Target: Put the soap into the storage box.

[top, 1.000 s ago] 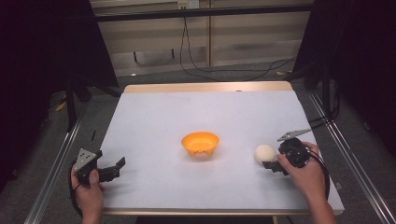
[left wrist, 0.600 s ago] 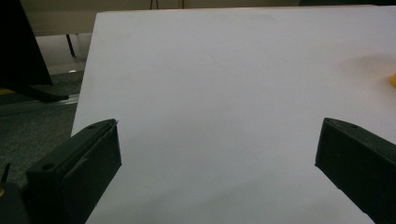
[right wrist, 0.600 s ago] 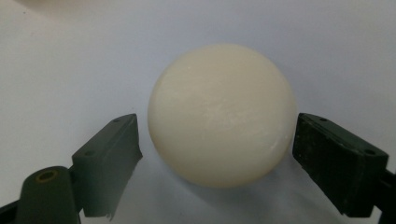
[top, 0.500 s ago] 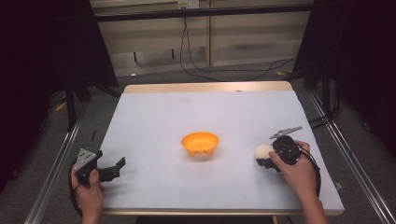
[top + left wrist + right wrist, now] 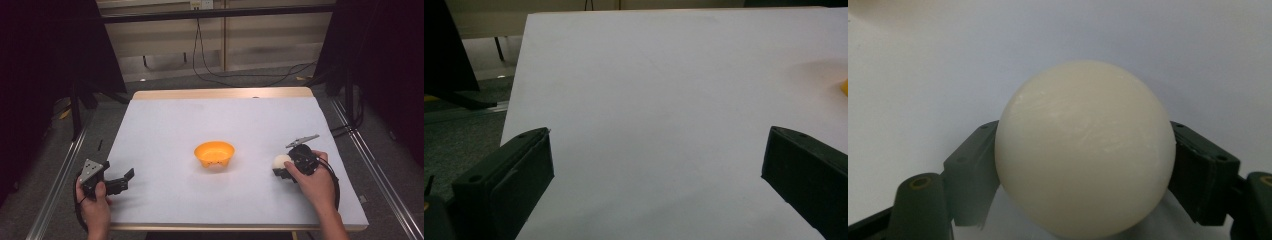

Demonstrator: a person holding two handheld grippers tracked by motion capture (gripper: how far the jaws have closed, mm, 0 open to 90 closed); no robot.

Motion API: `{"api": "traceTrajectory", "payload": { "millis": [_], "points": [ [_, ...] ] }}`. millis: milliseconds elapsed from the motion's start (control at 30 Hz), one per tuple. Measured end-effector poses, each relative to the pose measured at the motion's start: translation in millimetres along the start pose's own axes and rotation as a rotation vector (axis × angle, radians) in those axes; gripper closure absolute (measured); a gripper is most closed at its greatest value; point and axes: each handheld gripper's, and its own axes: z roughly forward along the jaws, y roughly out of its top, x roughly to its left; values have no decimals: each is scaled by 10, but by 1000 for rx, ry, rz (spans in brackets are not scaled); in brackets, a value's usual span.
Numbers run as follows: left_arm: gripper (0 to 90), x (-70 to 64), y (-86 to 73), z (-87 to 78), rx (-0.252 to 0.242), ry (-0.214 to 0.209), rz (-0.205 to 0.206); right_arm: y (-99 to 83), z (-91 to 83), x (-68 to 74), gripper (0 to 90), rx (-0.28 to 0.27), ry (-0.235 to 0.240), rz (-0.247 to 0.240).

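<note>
- A cream-white ball (image 5: 1085, 150) is sitting between the jaws of the right gripper (image 5: 283, 169), with both jaws pressing against its sides, at the right part of the white table (image 5: 165, 130).
- An orange bowl (image 5: 214, 153) is standing near the table's middle, well apart from the ball.
- The left gripper (image 5: 120, 184) is resting at the near left edge, its jaws spread wide over bare surface.
</note>
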Motion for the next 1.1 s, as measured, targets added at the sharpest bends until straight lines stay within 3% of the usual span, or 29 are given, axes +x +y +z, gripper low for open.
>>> {"api": "traceTrajectory", "payload": {
  "millis": [433, 1100],
  "points": [
    [2, -12, -3, 2, -3, -5, -10, 24, -5, 6, 236, 13, 17, -7],
    [2, -7, -2, 3, 0, -7, -13, 144, -50, 112, 238, -19, 49, -35]
  ]
}}
